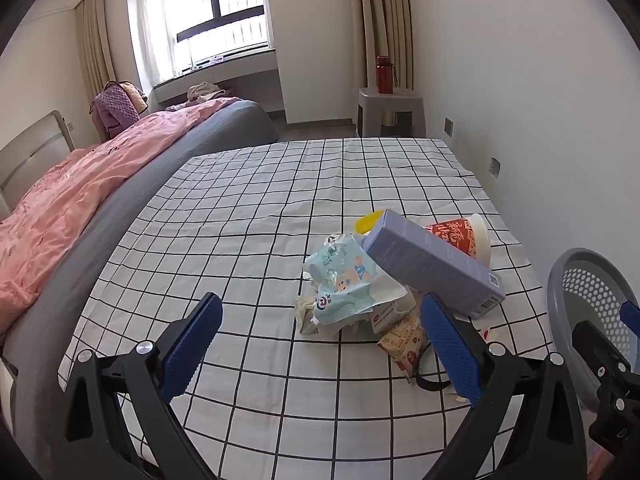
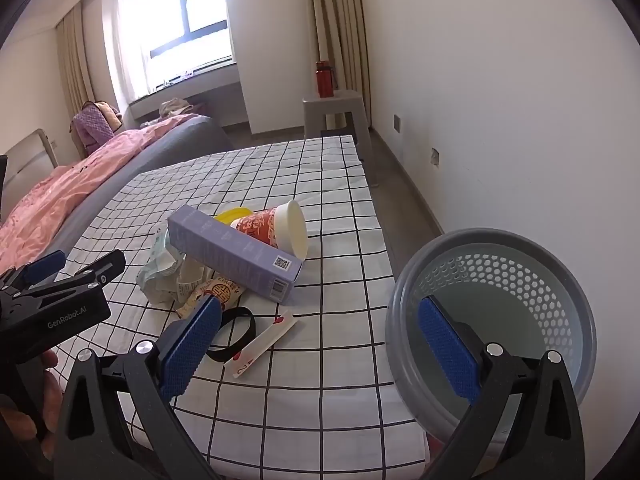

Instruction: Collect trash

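Observation:
A heap of trash lies on the checked cloth (image 1: pixel 248 216): a long purple box (image 1: pixel 432 264) (image 2: pixel 236 254), a tipped red and white paper cup (image 1: pixel 464 236) (image 2: pixel 276 228), a yellow lid (image 2: pixel 234 214), a light blue wipes packet (image 1: pixel 344 284) (image 2: pixel 160 268) and crumpled wrappers (image 1: pixel 400 332). A black band (image 2: pixel 236 334) and a thin white sachet (image 2: pixel 264 344) lie nearer. My left gripper (image 1: pixel 320 344) hovers open just short of the heap, empty. My right gripper (image 2: pixel 320 348) is open too, its right finger over the grey perforated bin (image 2: pixel 496 320) (image 1: pixel 592 308).
A bed with a pink quilt (image 1: pixel 80 188) runs along the left. A grey stool (image 1: pixel 390 110) with a red bottle (image 1: pixel 384 74) stands by the far wall. The white wall (image 2: pixel 500 100) is close on the right. A hand (image 2: pixel 24 412) holds the left gripper's body.

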{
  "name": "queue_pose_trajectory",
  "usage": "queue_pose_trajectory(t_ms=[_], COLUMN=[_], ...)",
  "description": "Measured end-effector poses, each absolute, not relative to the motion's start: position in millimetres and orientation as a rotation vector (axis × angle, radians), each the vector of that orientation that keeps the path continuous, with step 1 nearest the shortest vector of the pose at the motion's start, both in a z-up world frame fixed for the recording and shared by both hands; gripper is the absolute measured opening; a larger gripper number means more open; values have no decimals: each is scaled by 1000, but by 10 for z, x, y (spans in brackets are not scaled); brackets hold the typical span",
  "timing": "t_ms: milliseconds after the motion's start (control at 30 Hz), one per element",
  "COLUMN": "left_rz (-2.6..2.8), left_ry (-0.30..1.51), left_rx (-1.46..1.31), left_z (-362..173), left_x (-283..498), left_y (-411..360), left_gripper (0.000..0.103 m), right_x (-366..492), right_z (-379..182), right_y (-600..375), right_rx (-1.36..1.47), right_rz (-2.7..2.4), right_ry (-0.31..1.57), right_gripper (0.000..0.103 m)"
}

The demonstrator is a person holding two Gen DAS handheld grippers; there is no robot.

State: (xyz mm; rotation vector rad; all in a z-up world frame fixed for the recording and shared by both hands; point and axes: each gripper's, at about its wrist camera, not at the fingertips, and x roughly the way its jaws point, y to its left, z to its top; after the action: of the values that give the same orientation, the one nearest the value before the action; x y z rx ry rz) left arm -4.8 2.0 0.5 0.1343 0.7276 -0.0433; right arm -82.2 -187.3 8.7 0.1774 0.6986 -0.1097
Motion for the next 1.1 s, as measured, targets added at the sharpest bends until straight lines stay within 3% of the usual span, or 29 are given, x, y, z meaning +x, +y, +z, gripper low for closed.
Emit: queue_pose_trajectory(t_ms=[1100], left_rz=[-37], left_ry=[729], left_rx=[139], left_z=[-31], left_x=[-112], left_y=[80], left_gripper=[95], right_x=[-829], right_z=[73], right_y=[-1849], right_rx=[158], right_rz=[-123], right_ry=[705], right_gripper=[97])
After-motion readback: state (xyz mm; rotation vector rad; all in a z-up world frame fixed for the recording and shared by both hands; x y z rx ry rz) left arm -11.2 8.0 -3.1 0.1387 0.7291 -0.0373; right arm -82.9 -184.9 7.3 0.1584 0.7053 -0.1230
